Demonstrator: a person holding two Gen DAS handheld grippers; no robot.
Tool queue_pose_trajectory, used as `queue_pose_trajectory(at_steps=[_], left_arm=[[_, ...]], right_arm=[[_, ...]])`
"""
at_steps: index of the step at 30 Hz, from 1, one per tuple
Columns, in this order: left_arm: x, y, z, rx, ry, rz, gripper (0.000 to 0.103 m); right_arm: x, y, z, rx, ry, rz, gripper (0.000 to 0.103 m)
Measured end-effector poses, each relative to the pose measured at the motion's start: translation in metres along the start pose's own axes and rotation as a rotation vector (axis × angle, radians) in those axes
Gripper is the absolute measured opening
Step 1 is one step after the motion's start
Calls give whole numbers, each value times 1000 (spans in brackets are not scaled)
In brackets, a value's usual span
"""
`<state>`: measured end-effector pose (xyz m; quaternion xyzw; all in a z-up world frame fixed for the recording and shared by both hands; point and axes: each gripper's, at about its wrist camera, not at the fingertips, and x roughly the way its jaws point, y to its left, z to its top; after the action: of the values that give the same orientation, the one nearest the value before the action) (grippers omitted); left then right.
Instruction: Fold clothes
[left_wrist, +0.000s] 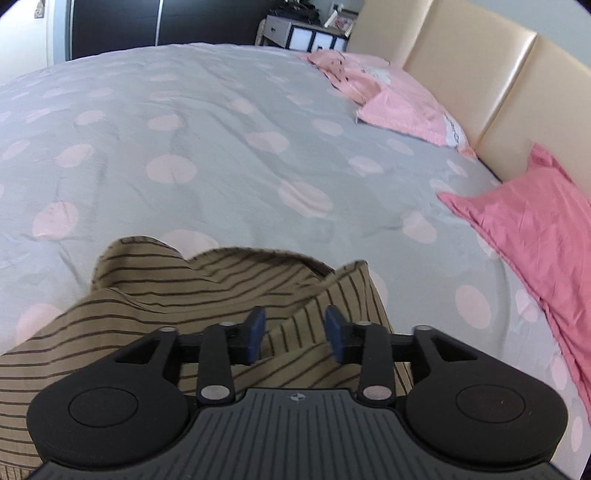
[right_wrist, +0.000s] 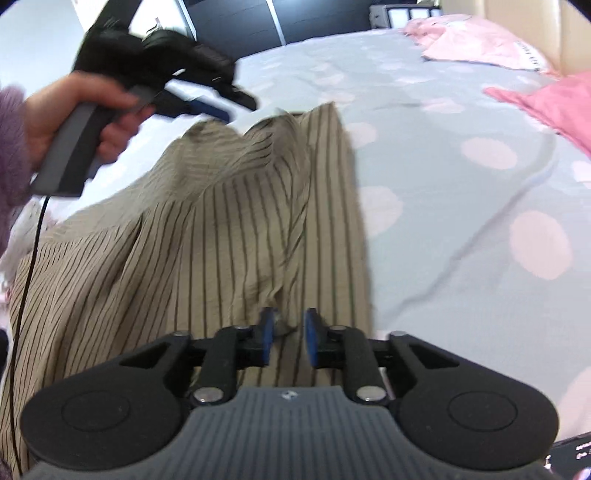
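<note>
1. Nearest the left wrist camera: left gripper (left_wrist: 294, 334), blue pads (left_wrist: 256, 332) parted, released, nothing pinched; striped tan garment (left_wrist: 207, 291) lying loose beneath and between the jaws.
2. Nearest the right wrist camera: right gripper (right_wrist: 289, 338) likewise parted, a small fold of cloth between the pads, not pressed.
3. Garment (right_wrist: 229, 221) spread rumpled on the grey spotted duvet (right_wrist: 461, 184).
4. Upper left, blurred: hand (right_wrist: 74, 114) gripping the other tool.
5. Far right: pink pillows (left_wrist: 406, 107) against the cream headboard (left_wrist: 480, 70).
</note>
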<state>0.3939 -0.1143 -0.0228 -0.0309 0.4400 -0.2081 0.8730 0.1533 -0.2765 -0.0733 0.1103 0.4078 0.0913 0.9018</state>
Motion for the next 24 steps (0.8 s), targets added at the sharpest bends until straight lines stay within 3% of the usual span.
queue_pose_trajectory(at_steps=[2, 8, 13, 17, 24], left_arm=[[-4, 7, -4, 0, -2, 10, 50], [11, 23, -31, -26, 69, 5, 48], [20, 26, -49, -12, 101, 69, 45], [-17, 36, -54, -26, 44, 42, 45], [-107, 59, -93, -32, -13, 43, 45]], right_arm=[[0, -3, 2, 2, -9, 0, 39], [10, -1, 4, -2, 5, -9, 37], [21, 1, 6, -28, 56, -37, 33], [10, 9, 10, -30, 36, -54, 34], [-29, 59, -14, -75, 39, 14, 39]])
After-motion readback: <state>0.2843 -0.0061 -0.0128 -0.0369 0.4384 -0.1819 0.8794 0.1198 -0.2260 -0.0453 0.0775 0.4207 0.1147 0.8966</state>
